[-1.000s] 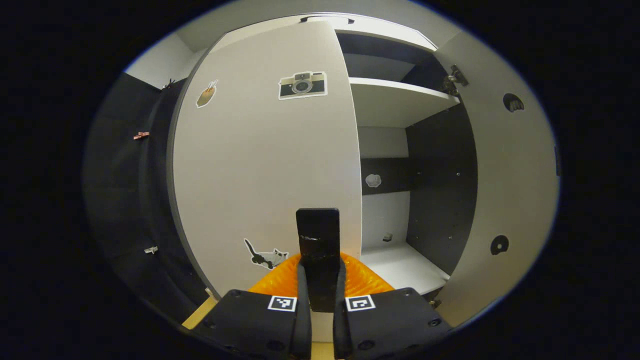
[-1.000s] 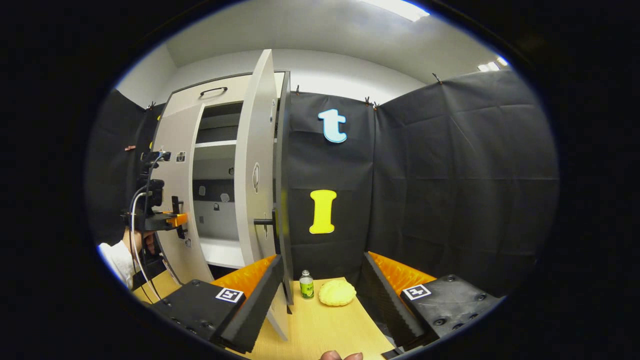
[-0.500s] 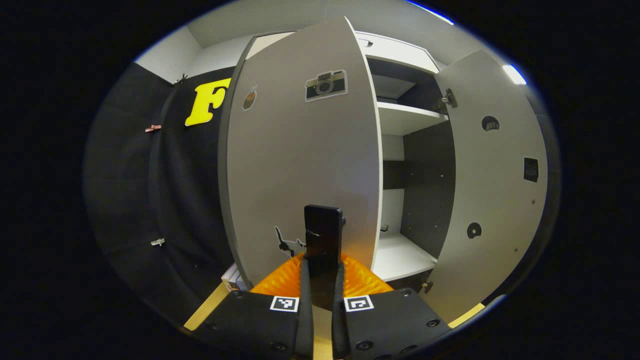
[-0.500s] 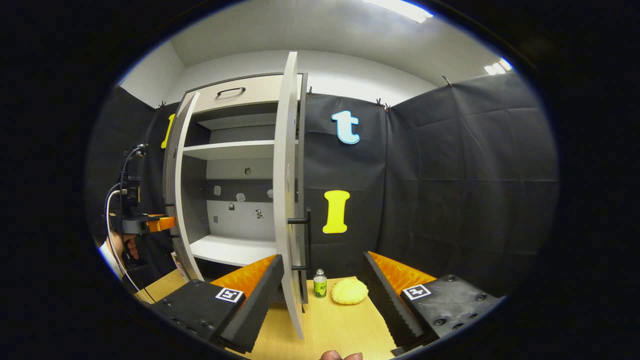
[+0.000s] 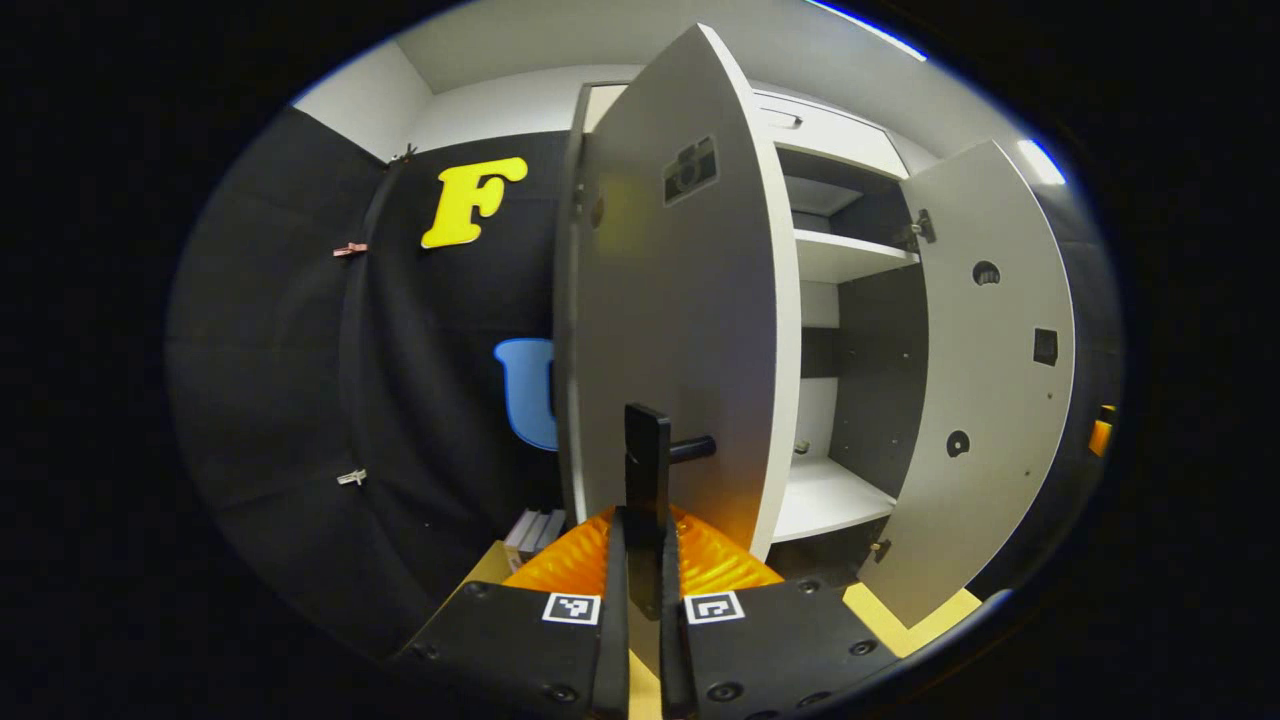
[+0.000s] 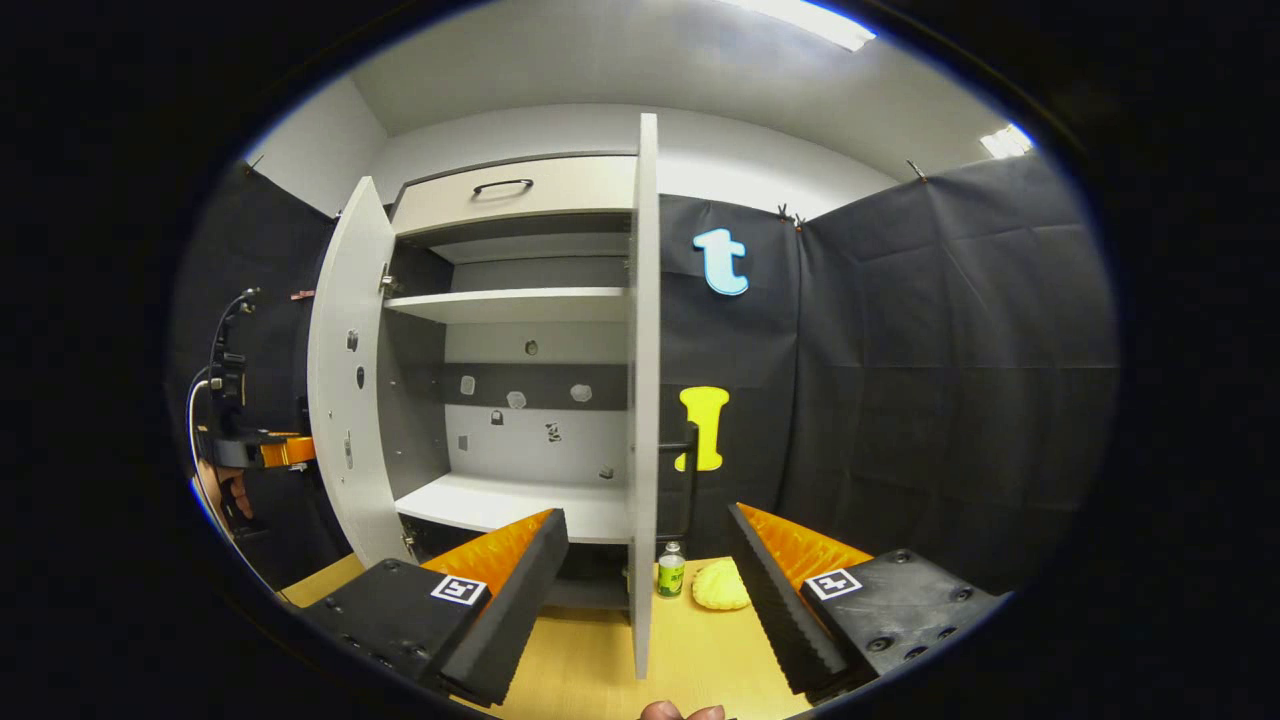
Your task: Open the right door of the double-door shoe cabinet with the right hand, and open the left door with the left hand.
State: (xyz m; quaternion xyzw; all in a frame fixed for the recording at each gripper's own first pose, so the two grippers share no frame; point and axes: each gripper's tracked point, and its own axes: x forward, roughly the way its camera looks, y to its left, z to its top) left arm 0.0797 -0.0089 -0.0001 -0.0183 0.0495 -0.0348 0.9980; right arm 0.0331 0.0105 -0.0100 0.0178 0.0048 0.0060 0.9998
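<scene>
Left gripper fingers clamped on left door handle; left door swung wide. Right gripper fingers spread wide, empty, right door edge-on between them. Shoe cabinet beyond. Panels likely stiff, light, hinge-guided; bar handle best hold.

Two open doors, one bottle, one sponge.

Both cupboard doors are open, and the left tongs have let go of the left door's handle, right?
Not quite. Both doors are open, but the left tongs are shut on the left door's handle, not off it. The left gripper view shows both fingers pressing the dark bar. The left door and the right door stand wide open.
</scene>
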